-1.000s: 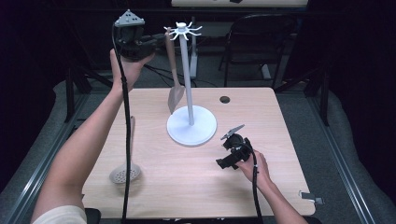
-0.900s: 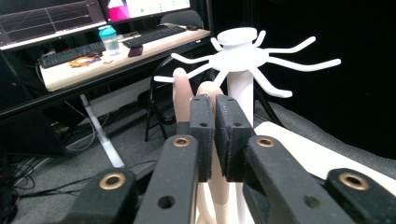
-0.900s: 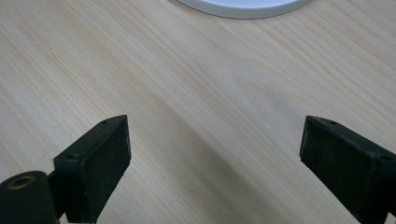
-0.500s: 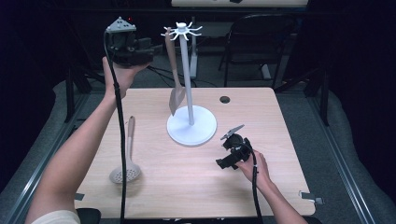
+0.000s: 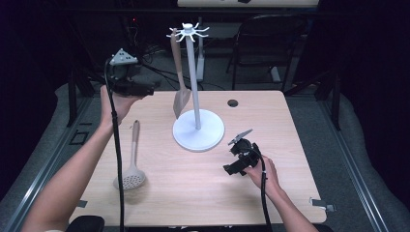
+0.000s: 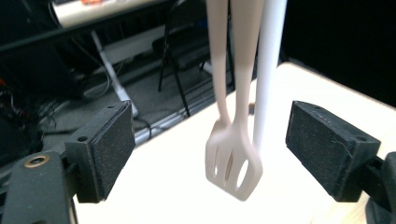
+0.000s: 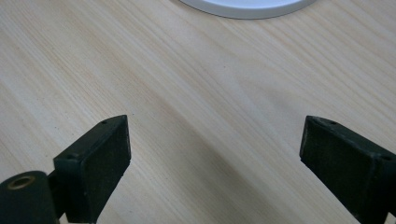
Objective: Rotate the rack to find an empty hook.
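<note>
The white stand is in the middle of the table, and a slotted spatula hangs from one of its top hooks, just left of the pole, with its blade a little above the round base. The left tool is held up in the air to the left of the stand, near the table's far left corner; the forearm comes up from the lower left, the hand holds the tool from below, and the tool points level toward the spatula. Its jaws have just been opening and they now stand wide apart with nothing pressed between them; in the left gripper view the spatula hangs free in front of them. A skimmer spoon lies flat on the table to the lower left of the stand. The right tool is low on the table, right of the stand's base, in a hand resting on the wood; its jaws are open and empty.
</note>
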`<act>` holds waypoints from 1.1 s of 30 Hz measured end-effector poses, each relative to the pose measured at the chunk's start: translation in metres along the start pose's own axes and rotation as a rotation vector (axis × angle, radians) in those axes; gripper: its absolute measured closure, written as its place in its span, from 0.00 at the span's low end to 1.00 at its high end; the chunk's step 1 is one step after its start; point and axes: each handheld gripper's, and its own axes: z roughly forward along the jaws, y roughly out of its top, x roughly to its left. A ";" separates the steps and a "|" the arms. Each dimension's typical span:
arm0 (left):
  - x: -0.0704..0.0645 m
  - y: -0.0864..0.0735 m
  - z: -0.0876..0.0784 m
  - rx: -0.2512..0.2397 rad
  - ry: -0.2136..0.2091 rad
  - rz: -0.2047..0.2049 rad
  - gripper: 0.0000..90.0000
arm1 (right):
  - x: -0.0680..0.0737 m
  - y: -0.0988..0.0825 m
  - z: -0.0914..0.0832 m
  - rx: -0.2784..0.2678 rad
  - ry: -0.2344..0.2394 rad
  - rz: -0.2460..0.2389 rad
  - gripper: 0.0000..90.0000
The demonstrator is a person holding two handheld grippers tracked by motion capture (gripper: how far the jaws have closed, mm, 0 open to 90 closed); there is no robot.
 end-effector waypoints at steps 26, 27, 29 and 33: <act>0.015 -0.143 0.035 0.253 0.068 -0.141 0.08 | 0.002 0.000 0.001 0.010 0.005 -0.006 0.10; 0.016 -0.148 0.037 0.266 0.066 -0.148 0.09 | 0.002 0.001 0.002 0.011 0.006 -0.006 0.10; 0.018 -0.154 0.038 0.278 0.071 -0.156 0.09 | 0.003 0.001 0.001 0.014 0.000 -0.013 0.10; 0.022 -0.164 0.041 0.306 0.075 -0.174 0.09 | 0.005 0.001 0.001 0.002 0.009 -0.008 0.10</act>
